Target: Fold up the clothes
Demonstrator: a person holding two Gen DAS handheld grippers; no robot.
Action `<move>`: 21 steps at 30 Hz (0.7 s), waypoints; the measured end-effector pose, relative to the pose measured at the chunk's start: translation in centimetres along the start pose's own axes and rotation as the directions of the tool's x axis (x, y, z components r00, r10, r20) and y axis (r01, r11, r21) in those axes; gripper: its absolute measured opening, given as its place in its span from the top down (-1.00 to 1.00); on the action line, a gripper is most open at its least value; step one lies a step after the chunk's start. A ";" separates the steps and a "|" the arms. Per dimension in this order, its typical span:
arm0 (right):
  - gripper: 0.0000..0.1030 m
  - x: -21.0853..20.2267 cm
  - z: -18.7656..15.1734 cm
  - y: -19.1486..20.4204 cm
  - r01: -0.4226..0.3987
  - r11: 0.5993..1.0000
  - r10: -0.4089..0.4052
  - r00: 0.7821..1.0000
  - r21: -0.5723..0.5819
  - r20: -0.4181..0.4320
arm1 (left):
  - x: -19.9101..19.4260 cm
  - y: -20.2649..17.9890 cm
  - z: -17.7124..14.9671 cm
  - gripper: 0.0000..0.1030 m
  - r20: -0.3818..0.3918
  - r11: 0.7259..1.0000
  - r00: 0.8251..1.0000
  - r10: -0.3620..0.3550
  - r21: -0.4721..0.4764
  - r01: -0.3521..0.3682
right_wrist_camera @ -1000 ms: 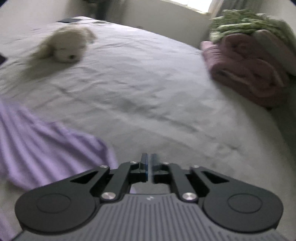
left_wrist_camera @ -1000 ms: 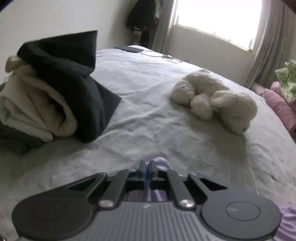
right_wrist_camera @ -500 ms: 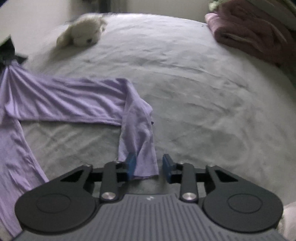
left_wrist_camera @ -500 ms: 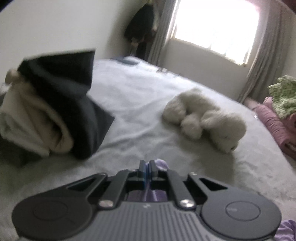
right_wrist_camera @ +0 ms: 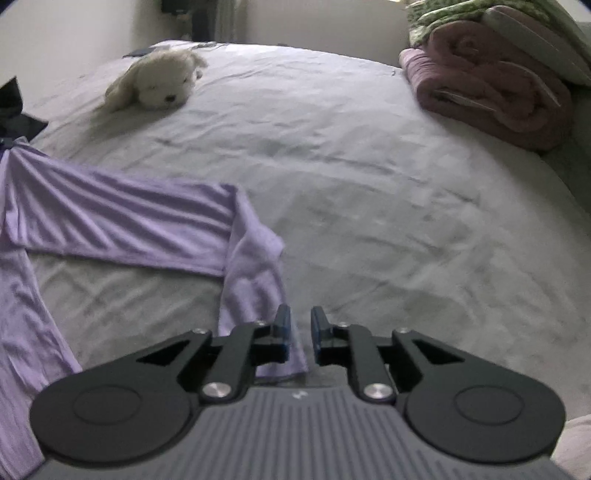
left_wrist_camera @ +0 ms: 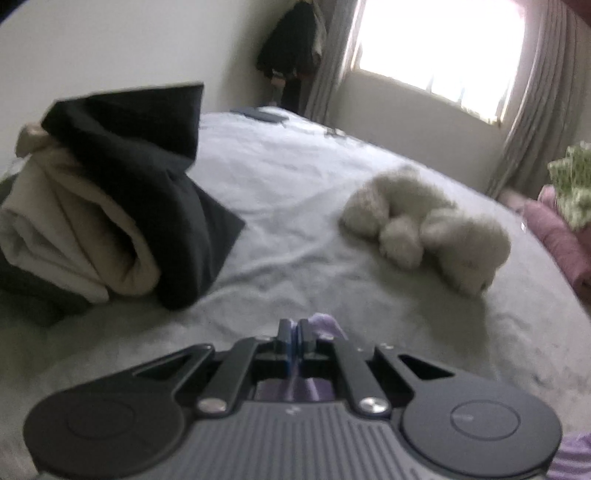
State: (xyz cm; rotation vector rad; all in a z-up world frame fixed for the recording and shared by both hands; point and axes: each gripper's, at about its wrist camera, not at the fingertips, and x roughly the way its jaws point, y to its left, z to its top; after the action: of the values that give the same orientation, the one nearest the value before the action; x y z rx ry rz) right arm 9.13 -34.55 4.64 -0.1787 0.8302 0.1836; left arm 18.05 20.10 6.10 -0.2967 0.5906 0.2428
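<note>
On bed, lilac shirt (right_wrist_camera: 122,225), sleeve bent

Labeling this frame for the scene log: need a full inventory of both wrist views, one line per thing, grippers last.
purple garment: 1, lilac, spread on the bed, sleeve bent toward the right gripper
bed sheet: 1, light grey, wrinkled, under everything
plush dog: 1, cream, lying on the far part of the bed
clothes stack: 1 pile, black over cream, left on the bed
blanket roll: 1, dusty pink, right edge of the bed
green patterned bedding: 1, on the blanket roll
window: 1, bright, curtain beside it
dark clothes: hanging in the far corner
left gripper: shut on the purple garment
right gripper: open, sleeve end between its jaws
</note>
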 end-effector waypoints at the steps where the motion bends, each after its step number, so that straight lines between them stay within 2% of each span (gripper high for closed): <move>1: 0.68 0.3 -0.2 0.3 -0.001 1.000 0.001 1.000 -0.011 -0.004 | -0.1 0.3 0.1 0.95 0.005 1.000 1.000 -0.005 -0.015 0.005; 5: 0.68 0.8 -0.5 0.5 -0.007 1.000 0.006 1.000 -0.016 -0.026 | -0.5 1.3 0.4 0.95 0.018 0.997 1.000 -0.024 -0.073 0.026; 9: 0.67 0.1 -0.5 0.2 -0.021 1.000 0.021 1.000 0.003 -0.008 | -0.4 1.0 0.4 0.95 0.011 0.998 1.000 -0.020 -0.063 0.021; 11: 0.44 -0.2 -0.5 0.1 -0.028 1.000 0.028 1.000 0.013 0.001 | -0.4 1.1 0.3 0.95 0.011 0.998 1.000 -0.020 -0.065 0.021; 12: 0.14 -0.3 -0.5 0.0 -0.032 0.999 0.032 0.999 0.018 0.005 | -0.4 1.1 0.3 0.95 0.009 0.998 1.000 -0.020 -0.064 0.020; 13: 0.05 -0.5 -0.5 -0.1 -0.035 0.999 0.035 0.999 0.023 0.010 | -0.3 1.0 0.3 0.95 0.008 0.998 1.000 -0.019 -0.061 0.019; 15: 0.05 -0.3 -0.6 0.1 -0.031 0.999 0.031 1.000 0.019 -0.003 | -0.2 1.0 0.2 0.95 0.005 0.998 1.000 -0.016 -0.054 0.016; 17: 0.59 0.4 -0.8 0.4 -0.037 0.999 0.038 0.999 0.017 -0.037 | -0.2 1.0 0.2 0.95 0.003 0.999 1.000 -0.014 -0.050 0.014; 18: 0.94 0.5 -0.8 0.5 -0.040 0.999 0.041 0.998 0.021 -0.046 | -0.2 1.0 0.2 0.95 0.003 0.999 1.000 -0.015 -0.052 0.015; 21: 0.96 0.1 -0.5 0.7 -0.014 1.000 0.014 0.999 0.012 -0.037 | -0.3 1.3 0.4 0.95 0.003 0.997 1.000 -0.020 -0.072 0.020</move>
State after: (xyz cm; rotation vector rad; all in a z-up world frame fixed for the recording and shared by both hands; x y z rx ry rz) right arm 8.66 -33.96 4.17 -0.1662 0.8698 0.1890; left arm 17.58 21.39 6.35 -0.3720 0.5768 0.2459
